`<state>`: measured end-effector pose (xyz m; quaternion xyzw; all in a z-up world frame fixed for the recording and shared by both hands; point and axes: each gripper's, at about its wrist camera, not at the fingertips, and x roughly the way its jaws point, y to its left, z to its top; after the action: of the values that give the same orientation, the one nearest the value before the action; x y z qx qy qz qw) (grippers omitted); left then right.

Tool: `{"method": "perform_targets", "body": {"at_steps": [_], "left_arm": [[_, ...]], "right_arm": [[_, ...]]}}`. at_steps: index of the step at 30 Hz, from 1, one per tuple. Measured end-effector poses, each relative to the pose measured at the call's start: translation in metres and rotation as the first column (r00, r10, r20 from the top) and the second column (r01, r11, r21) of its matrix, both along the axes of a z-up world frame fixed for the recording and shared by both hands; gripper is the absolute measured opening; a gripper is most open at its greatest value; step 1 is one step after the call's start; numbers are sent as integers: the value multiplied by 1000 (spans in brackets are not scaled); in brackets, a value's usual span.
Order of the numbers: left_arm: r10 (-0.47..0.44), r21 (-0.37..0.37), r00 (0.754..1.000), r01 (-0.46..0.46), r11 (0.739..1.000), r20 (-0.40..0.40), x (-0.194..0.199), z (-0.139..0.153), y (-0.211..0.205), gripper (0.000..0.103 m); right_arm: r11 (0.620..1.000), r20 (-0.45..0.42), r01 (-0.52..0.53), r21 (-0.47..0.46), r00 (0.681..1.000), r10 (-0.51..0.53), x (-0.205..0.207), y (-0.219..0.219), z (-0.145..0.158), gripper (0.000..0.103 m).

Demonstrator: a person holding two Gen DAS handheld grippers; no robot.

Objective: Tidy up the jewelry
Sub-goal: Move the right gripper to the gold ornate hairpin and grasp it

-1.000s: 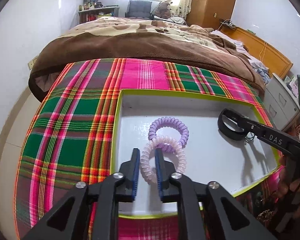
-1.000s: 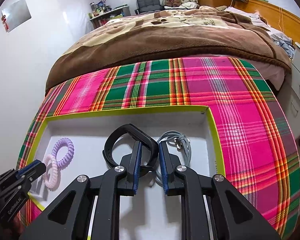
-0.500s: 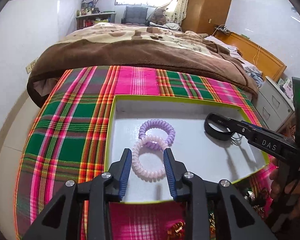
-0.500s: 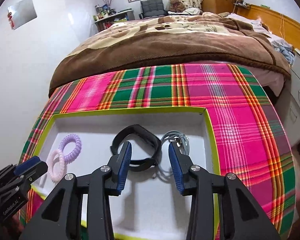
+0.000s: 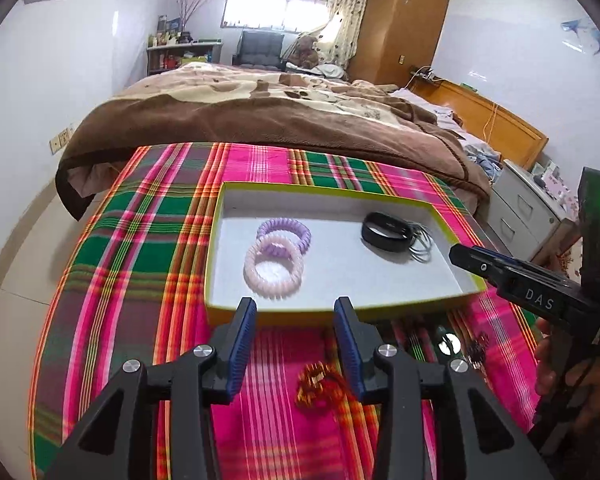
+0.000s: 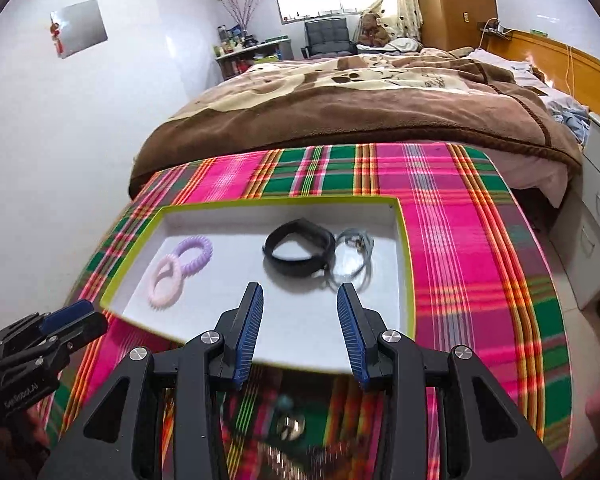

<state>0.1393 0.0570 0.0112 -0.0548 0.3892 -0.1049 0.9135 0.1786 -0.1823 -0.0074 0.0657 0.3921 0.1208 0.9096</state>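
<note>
Four pieces lie in the tray (image 5: 452, 216) already — pink coil band (image 5: 273, 267), purple coil band (image 5: 285, 231), black wristband (image 5: 385, 233), grey wire bangles (image 6: 354, 254) — while the gold chain (image 5: 318, 386) and small trinkets (image 5: 462, 346) wait on the near plaid-covered surface (image 5: 132, 264), the left gripper (image 5: 295, 342) with jaws opening on nothing, the right gripper (image 6: 300, 330) wide and empty.

White-walled bedroom — brown-blanketed bed (image 5: 284, 120), wooden wardrobe (image 5: 400, 24), bright window (image 5: 276, 10).

A pink coil band (image 5: 273, 271) is laid flat in the yellow-rimmed tray (image 5: 340, 312), overlapping a purple coil band (image 5: 286, 232). A black bracelet (image 5: 385, 233) is set touching thin grey rings (image 5: 422, 246) on the tray's other side. Gold jewelry (image 5: 318, 384) is left on the plaid cloth outside.
</note>
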Motion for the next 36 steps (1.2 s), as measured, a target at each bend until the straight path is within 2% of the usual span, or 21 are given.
{"method": "perform_targets", "body": {"at_steps": [8, 18, 28, 33, 36], "left_arm": [[-1, -4, 1000, 1, 1000, 18, -36, -1, -2, 40], [-11, -10, 1000, 11, 1000, 20, -72, -11, -4, 40], [-14, -13, 1000, 13, 1000, -14, -87, -26, -5, 40], [-4, -13, 1000, 4, 1000, -24, -89, -29, -2, 40], [0, -13, 1000, 0, 1000, -26, -88, -29, -1, 40]], "right_arm": [[1000, 21, -19, 15, 1000, 19, -40, -16, -4, 40], [995, 6, -90, -31, 996, 90, -81, -20, -24, 40], [988, -57, -152, -32, 987, 150, -81, -11, -49, 40], [984, -82, -177, 5, 981, 177, -83, -7, -52, 40], [972, -88, -233, 30, 968, 234, -88, 2, -52, 40]]}}
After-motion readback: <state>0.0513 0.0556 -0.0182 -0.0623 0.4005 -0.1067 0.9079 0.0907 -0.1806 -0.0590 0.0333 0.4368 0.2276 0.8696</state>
